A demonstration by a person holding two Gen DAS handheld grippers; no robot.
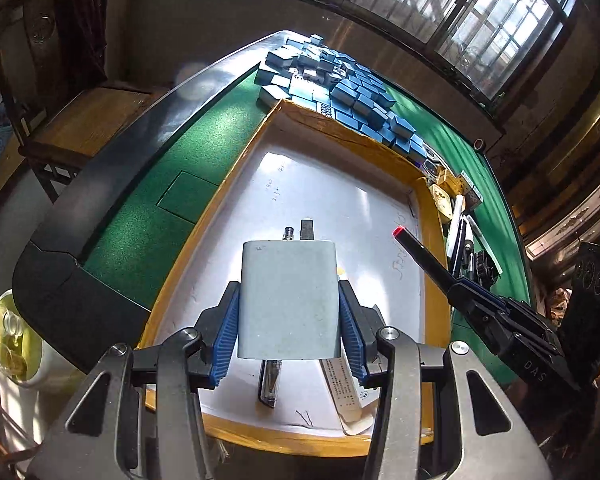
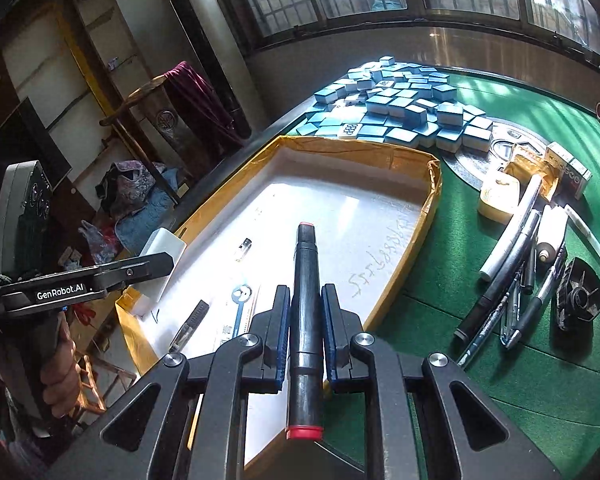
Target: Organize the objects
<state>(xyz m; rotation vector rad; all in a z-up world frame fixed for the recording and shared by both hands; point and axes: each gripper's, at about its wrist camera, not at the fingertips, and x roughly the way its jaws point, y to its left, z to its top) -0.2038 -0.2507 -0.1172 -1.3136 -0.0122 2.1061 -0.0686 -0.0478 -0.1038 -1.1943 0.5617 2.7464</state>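
Bench [image 2: 500, 280]: green felt top, dark rim; carries everything below.

Tray [image 1: 436, 280]: shallow box, tape-yellow walls, white floor, lying directly under and ahead of both tongs. The receiving place, by my reading. Mostly bare floor yet.

Tile heap [image 2: 400, 108]: blue-backed mahjong tiles, loose, beyond the tray's far wall, well ahead of both tongs. Unsorted.

White block [image 1: 288, 300]: pale rounded slab, likely a charger or power bank. Clamped at its sides by the left tongs [image 1: 289, 320], jaws part-way apart to suit its width. Held above the tray's near end, not yet set down.

Black marker [image 2: 306, 320]: red-capped at both ends. Pinched lengthwise by the right tongs [image 2: 305, 332], jaws nearly together. Held over the tray's near corner, not yet released.

Pen cluster [image 2: 512, 288]: pens and markers with a black ridged piece, on the felt to the right of the right tongs, outside the tray. Outstanding.

Yellow boxes [image 2: 500, 196]: small cartons and card packs, ahead and right of the right tongs, outside the tray. Outstanding.

Already in tray: clear-barrelled pen [image 1: 270, 384] below the left tongs; printed strip [image 1: 346, 396] beside it; two small pieces [image 1: 296, 232] just ahead of the block.

Progress, judged: early to middle. Few items filed, two in transit, most still outside.
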